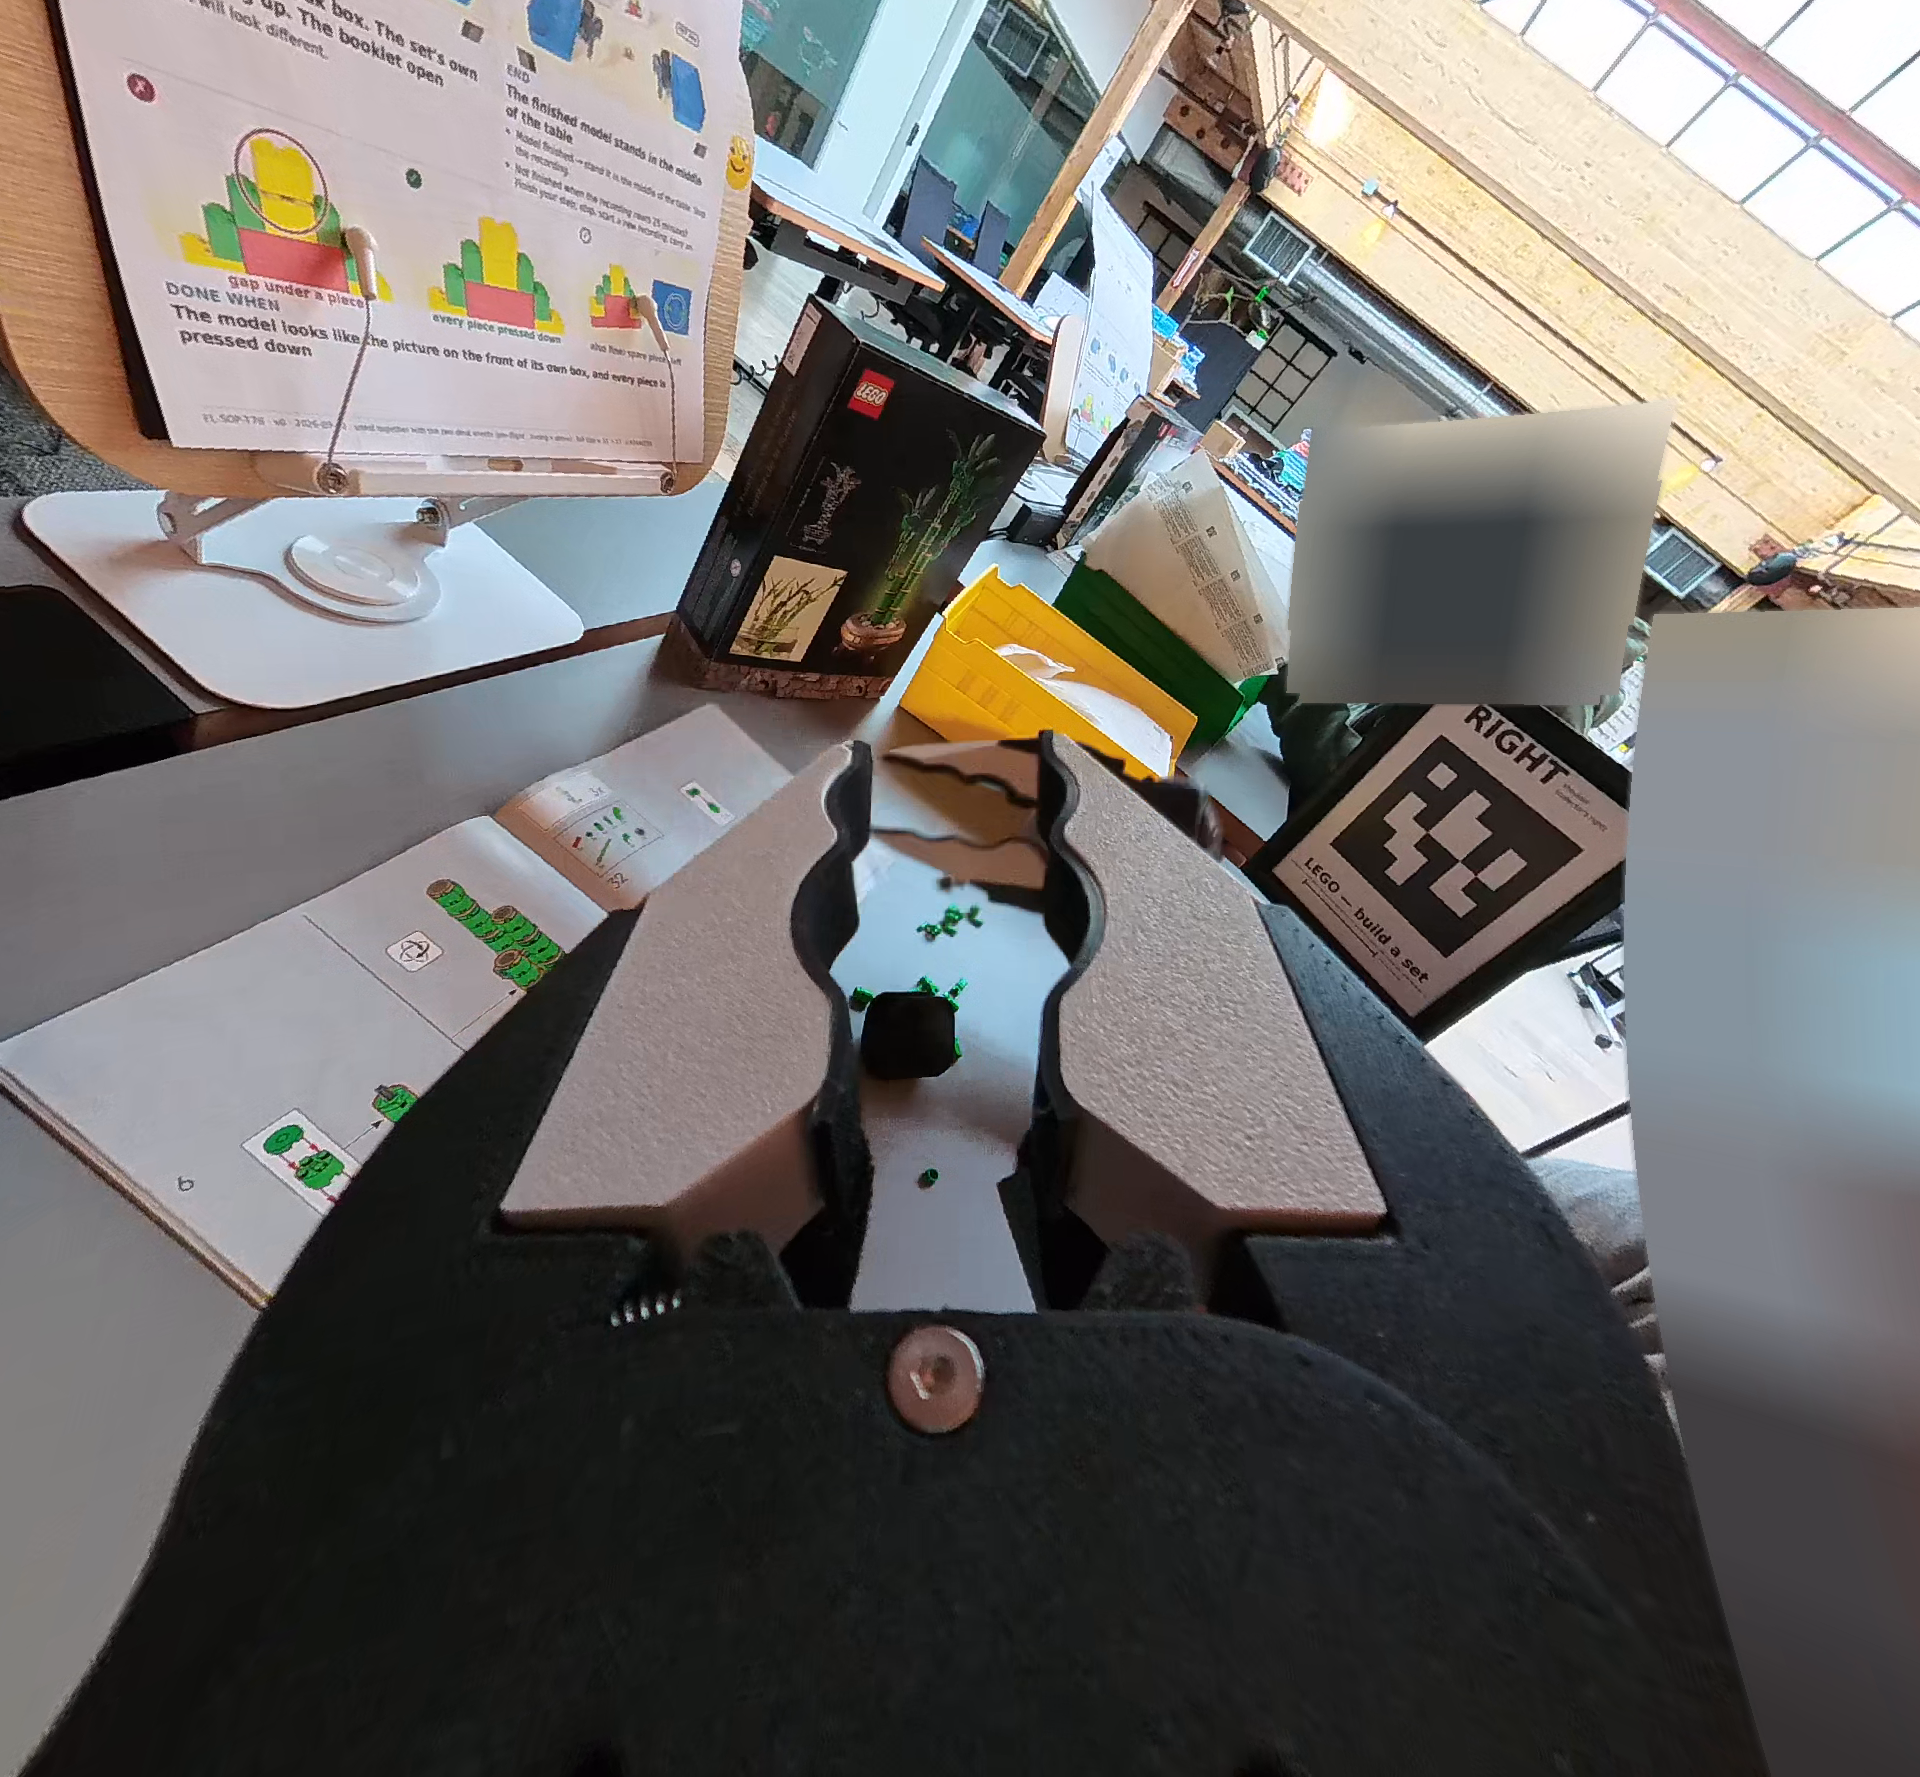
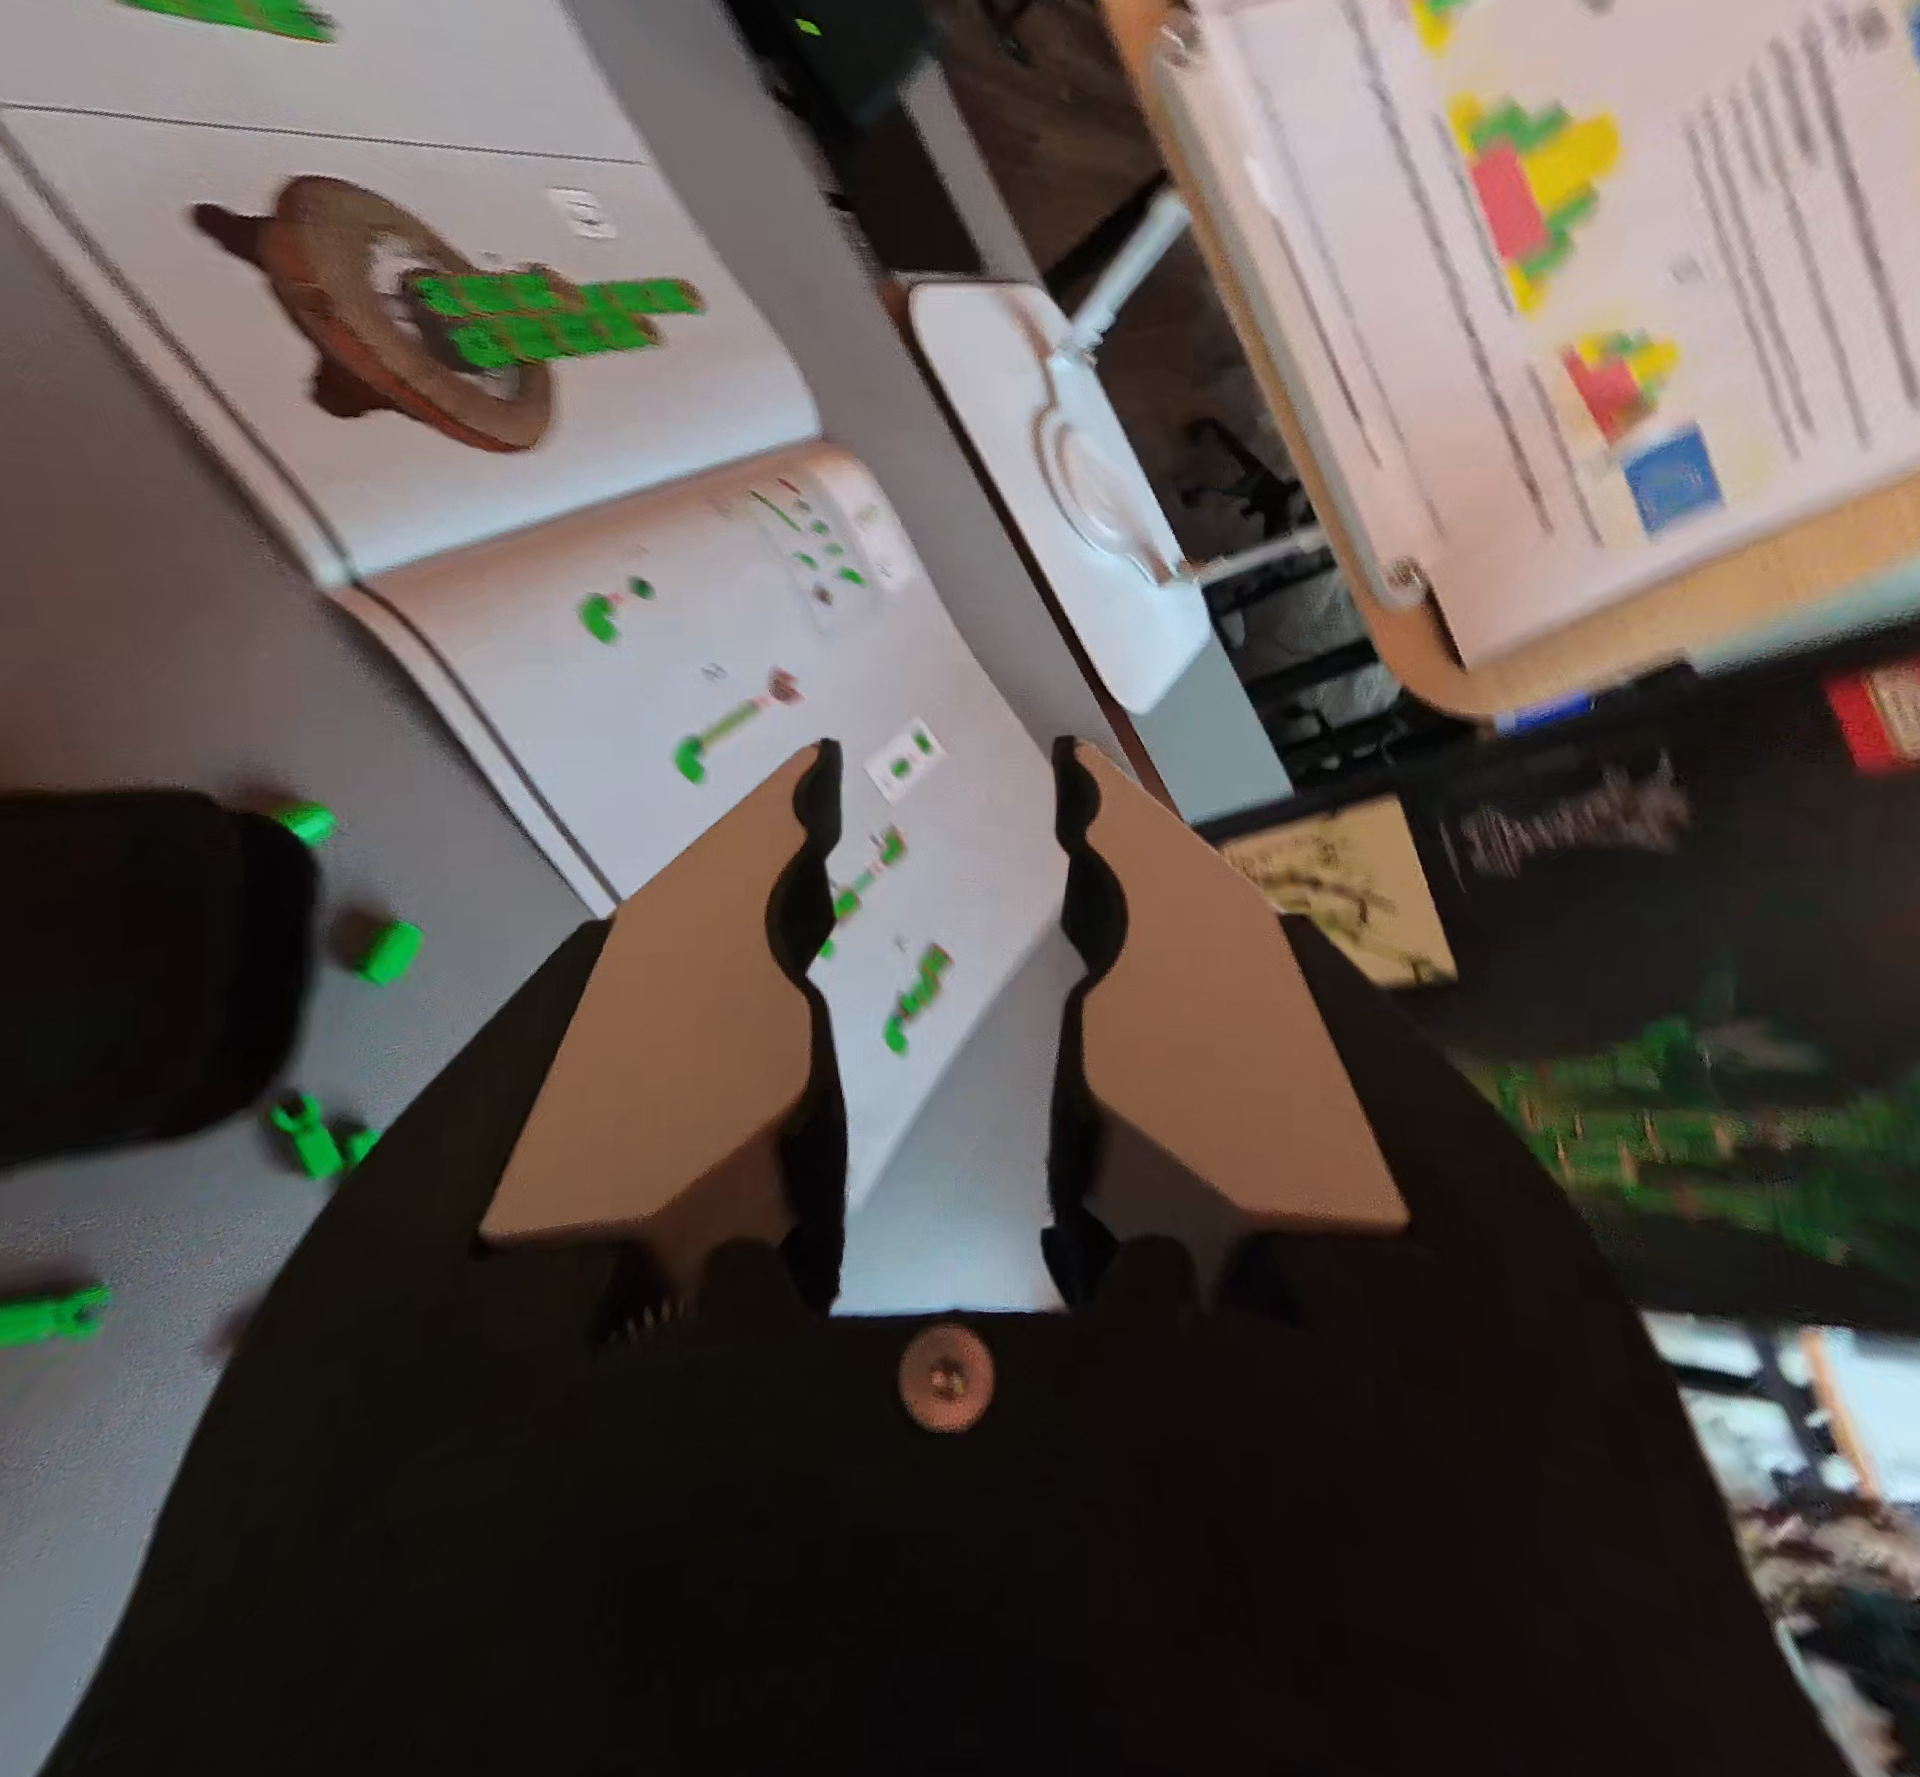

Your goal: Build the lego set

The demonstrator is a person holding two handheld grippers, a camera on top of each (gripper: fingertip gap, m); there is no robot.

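My left gripper is open and empty above the grey table. Between its fingers I see a dark rounded piece with small green bricks beside it, more green bricks farther off and one tiny green piece nearer. The open instruction booklet lies to the left. My right gripper is open and empty, hovering over the booklet. In its blurred view a dark object lies at the left with loose green bricks around it.
The black set box stands behind the booklet; it also shows in the right wrist view. A yellow bin and a green bin sit behind. A stand with an instruction sheet is at back left. A marker card stands at the right. Left tips to right tips: about 30 cm.
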